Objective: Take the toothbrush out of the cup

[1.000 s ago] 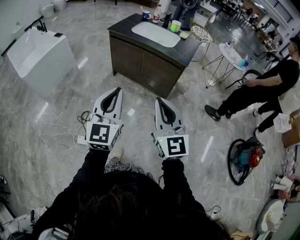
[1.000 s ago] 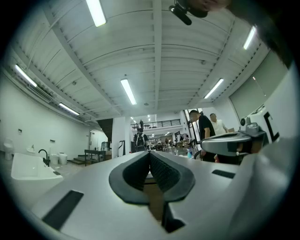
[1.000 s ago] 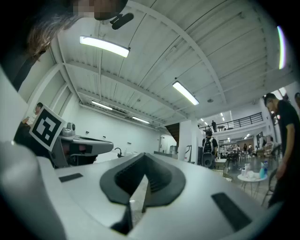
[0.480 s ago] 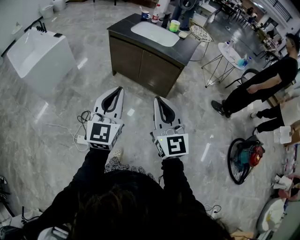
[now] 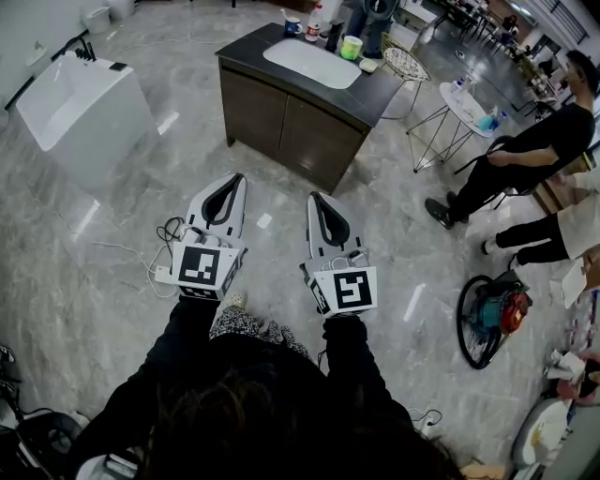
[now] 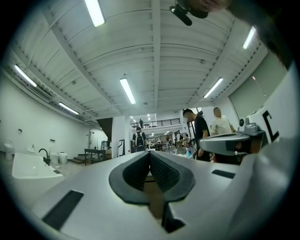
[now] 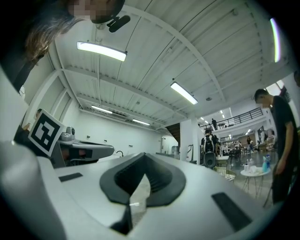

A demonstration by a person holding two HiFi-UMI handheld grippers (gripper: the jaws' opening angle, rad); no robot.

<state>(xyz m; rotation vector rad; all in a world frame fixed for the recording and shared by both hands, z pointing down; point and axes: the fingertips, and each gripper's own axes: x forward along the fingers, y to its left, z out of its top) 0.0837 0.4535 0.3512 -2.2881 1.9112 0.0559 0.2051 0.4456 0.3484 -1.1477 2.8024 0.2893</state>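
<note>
Grey marble floor (image 5: 112,244) spreads below the person, and a dark vanity tabletop (image 5: 375,94) with a white basin (image 5: 312,64) stands well ahead. The left gripper (image 5: 232,180) and right gripper (image 5: 317,198) hang side by side over the floor, each with its fingers pressed together on nothing. A blue cup (image 5: 292,26) and a green cup (image 5: 352,47) stand at the tabletop's far edge. The toothbrush is too small to make out, so which cup holds it cannot be told.

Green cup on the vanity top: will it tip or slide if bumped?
Probably light: the small green cup may slide on the smooth dark vanity top. It stands upright by the far edge, so a bump could tip it off.
</note>
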